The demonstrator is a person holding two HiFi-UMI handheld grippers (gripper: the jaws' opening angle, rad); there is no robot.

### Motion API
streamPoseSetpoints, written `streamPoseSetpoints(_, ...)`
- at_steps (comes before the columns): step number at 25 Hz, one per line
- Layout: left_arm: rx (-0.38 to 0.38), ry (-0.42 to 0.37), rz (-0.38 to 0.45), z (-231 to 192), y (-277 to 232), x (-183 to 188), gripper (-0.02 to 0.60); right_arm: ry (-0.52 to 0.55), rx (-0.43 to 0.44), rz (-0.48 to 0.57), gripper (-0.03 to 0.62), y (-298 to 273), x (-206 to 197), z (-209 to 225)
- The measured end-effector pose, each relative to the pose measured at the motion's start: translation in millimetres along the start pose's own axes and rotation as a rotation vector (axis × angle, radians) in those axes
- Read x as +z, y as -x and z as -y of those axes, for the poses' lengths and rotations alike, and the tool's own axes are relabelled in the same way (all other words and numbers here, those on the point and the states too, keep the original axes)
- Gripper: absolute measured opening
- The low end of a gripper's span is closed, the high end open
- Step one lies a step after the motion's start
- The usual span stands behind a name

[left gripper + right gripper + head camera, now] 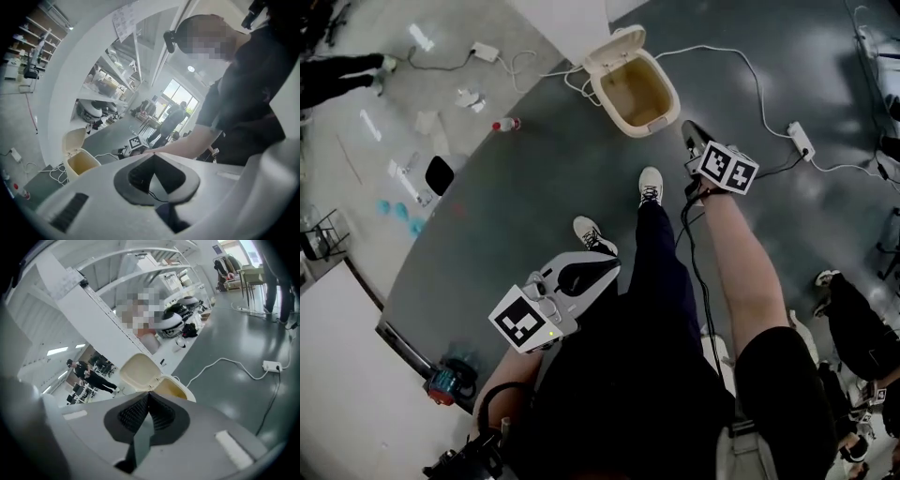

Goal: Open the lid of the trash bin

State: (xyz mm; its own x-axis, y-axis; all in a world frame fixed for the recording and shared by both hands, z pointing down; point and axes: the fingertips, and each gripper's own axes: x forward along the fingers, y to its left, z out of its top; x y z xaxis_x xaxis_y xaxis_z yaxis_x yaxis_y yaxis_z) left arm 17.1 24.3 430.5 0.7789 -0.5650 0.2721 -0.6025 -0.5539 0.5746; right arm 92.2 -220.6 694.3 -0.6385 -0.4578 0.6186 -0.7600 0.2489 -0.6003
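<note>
Floor [544, 178] | one trash bin [672, 94], lid [614, 47] raised | left claw [153, 154], right claw [149, 393] closed

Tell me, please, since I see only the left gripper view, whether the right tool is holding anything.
Observer: No; the right gripper view shows the right tool with its jaws together and nothing between them.
Operator: Thank you; where are the person's feet?
Observer: The head view shows a white sneaker just short of the open trash bin, not touching it.
</note>
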Motion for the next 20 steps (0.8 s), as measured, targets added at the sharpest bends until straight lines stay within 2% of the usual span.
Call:
streamPoseSetpoints(4,-0.003,-0.011,0.047,20.3,31.5,18.5,0.0,0.049,0.082,0.095,0.008,62.4,29.6,-63.5)
streamPoseSetpoints(8,0.03,-0.029,0.085,35.8,59.4,36.4,0.0,0.119,0.184,0.164,0.008,130.7,45.1,-132.8)
streamPoseSetpoints(15,0.048,-0.048,0.179,55.2,95.4,69.8,0.0,0.257,0.344,0.227,0.008,232.9,44.7,-243.7)
streamPoseSetpoints(20,0.016,-0.035,0.242,74.0,113.4,87.8,0.0,0.395,0.45,0.255,0.008,291.1,26.5,-316.8)
